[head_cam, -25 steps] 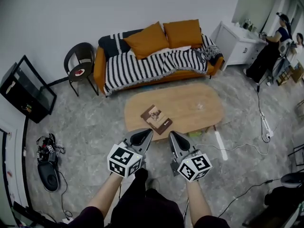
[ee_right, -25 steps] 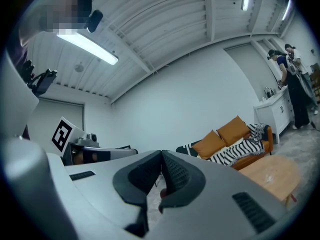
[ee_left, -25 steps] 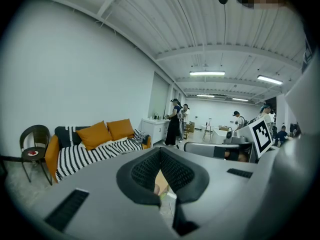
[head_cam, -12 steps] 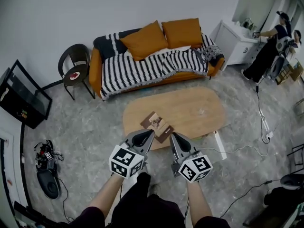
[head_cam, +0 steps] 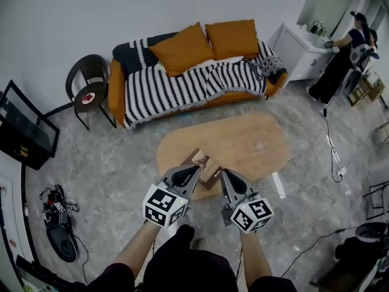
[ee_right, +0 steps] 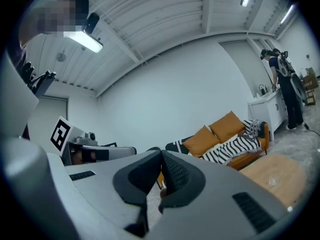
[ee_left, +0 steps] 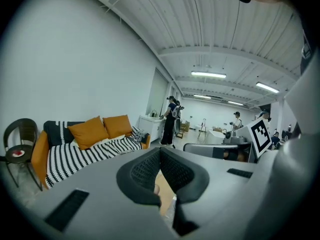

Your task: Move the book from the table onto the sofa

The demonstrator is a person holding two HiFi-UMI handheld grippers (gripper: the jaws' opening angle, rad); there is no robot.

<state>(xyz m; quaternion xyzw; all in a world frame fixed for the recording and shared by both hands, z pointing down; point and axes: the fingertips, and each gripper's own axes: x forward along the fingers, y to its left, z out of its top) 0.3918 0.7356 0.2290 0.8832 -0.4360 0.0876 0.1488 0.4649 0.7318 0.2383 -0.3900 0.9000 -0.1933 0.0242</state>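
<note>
Grey marbled floor (head_cam: 121, 157) fills our head view, with one oval wooden table (head_cam: 255, 139) on it. Behind that sits one orange sofa (head_cam: 115, 93) under a striped throw (head_cam: 164, 87), with two orange cushions (head_cam: 179, 48) on top. We spot the book (head_cam: 205, 161) on the table's near-left end. Its near corner is hidden behind the tips of our left gripper (head_cam: 195, 168) and right gripper (head_cam: 223, 173), and whether either touches it we cannot tell. One dark chair (head_cam: 90, 81) stands left of the sofa, and at least one person (head_cam: 340, 59) is at the far right edge.

Over to the left gripper view: jaws clenched together, nothing between them, just a sliver of tabletop below. The book is hidden here.

Right gripper view now: jaws pressed together too, and empty. Sofa and table sit off to the right, with the book out of sight.
</note>
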